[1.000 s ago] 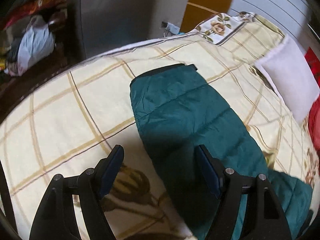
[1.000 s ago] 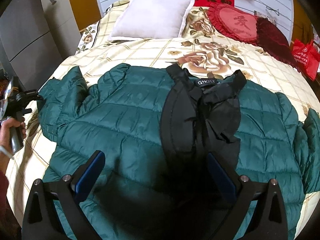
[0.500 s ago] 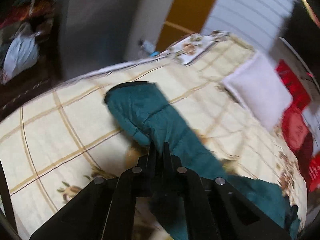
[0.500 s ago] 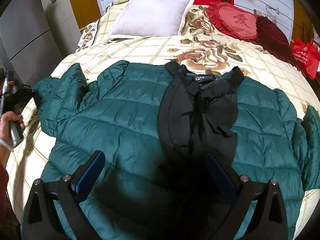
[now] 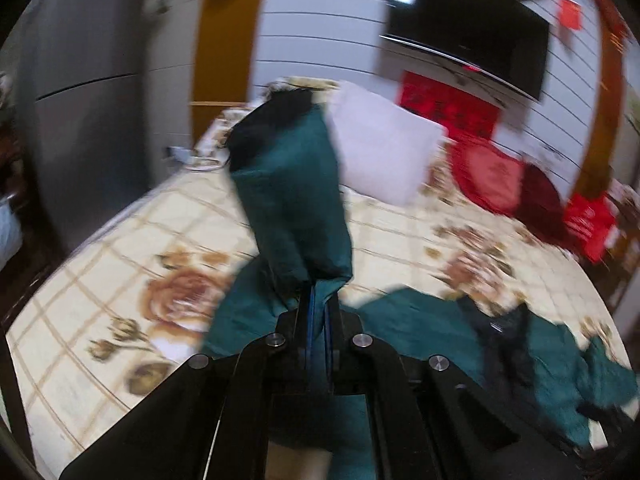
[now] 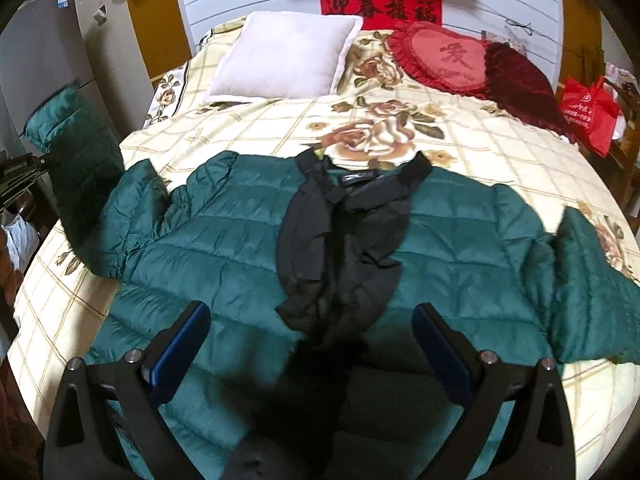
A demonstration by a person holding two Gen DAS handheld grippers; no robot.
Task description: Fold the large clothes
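A dark green quilted jacket (image 6: 224,240) with black lining lies spread open on the bed. My left gripper (image 5: 318,312) is shut on the jacket's left sleeve (image 5: 292,196) and holds it lifted above the bed, cuff end up. The raised sleeve also shows in the right wrist view (image 6: 76,148) at the far left. My right gripper (image 6: 312,332) is open and empty, hovering over the jacket's lower middle near the black lining (image 6: 344,240). The right sleeve (image 6: 592,288) lies flat at the right.
The bed (image 6: 480,136) has a cream floral cover. A white pillow (image 6: 288,56), a red heart cushion (image 6: 444,60) and a dark red cushion (image 6: 520,80) lie at its head. A red bag (image 6: 588,112) stands at the right. A grey cabinet (image 6: 36,64) stands left.
My left gripper closed on the sleeve, then lifted it off the bed and swung it up toward the jacket body. My right gripper stayed open over the jacket.
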